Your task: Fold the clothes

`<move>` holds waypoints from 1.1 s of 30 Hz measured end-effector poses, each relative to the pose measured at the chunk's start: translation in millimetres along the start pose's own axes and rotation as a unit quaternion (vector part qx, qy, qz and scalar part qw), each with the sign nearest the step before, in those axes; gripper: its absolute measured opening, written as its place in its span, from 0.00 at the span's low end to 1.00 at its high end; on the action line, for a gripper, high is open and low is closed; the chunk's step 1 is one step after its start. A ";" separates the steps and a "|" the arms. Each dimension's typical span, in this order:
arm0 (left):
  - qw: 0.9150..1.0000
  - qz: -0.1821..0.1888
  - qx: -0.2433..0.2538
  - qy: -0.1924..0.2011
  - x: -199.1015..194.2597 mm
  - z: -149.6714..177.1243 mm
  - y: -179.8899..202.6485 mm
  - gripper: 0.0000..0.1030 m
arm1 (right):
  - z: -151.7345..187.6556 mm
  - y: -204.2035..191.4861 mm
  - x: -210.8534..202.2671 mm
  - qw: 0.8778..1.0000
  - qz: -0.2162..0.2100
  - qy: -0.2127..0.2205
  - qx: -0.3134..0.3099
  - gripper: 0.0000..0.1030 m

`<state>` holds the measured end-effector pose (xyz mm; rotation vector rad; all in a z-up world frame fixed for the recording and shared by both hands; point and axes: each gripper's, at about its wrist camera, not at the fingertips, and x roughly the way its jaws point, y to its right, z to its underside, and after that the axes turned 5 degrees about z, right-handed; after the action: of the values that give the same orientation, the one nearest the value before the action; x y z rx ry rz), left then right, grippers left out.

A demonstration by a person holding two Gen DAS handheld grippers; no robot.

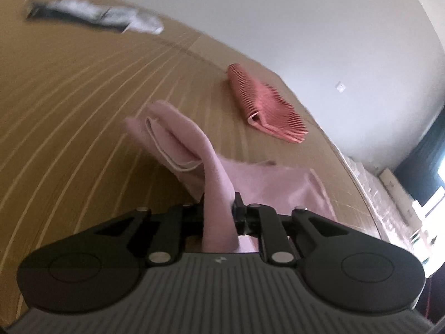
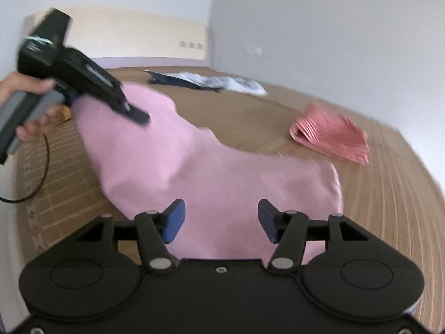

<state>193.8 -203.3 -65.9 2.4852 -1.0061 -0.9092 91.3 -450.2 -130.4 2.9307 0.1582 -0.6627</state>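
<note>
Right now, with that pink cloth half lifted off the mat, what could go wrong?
The left gripper alone pinches the pink garment; the right gripper is open over it, so the cloth may sag or slip and undo the fold. The hanging part could also drag across the woven mat and bunch up. The folded coral garment lies nearby, so a wide swing might brush it.

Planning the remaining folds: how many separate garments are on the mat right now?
3. The pink garment is nearest, clamped by the left gripper; the pleated coral garment lies folded farther right; a dark-and-white heap, possibly several pieces, sits at the far edge.
</note>
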 end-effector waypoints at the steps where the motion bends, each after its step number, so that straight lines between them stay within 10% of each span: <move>1: 1.000 0.002 0.014 0.001 2.4 -4.6 12.4 0.15 | 5.3 2.7 -0.7 1.000 -0.002 -0.004 0.012 0.58; 11: 0.985 0.037 0.164 -0.026 69.7 -25.5 149.0 0.15 | 38.8 -0.9 -26.1 0.996 -0.027 -0.046 0.073 0.59; 17: 0.971 0.018 0.222 -0.085 129.0 22.9 179.9 0.17 | 44.3 13.3 -52.7 0.996 -0.030 -0.065 0.062 0.59; 22: 0.957 0.028 0.277 -0.086 136.5 52.6 193.6 0.63 | 57.8 32.2 -84.1 0.995 -0.007 -0.083 0.049 0.59; 29: 0.925 -0.019 0.379 -0.036 81.8 69.8 198.4 0.75 | 64.1 88.4 -98.4 0.989 0.023 -0.052 0.139 0.59; 33: 0.917 -0.005 0.397 -0.043 57.5 88.2 200.1 0.76 | 52.5 120.9 -87.2 0.963 -0.041 0.018 0.264 0.59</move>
<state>65.2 -389.1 -59.3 3.1007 -1.6539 -0.6965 6.8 -583.7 -126.6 3.4644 0.1201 -0.7635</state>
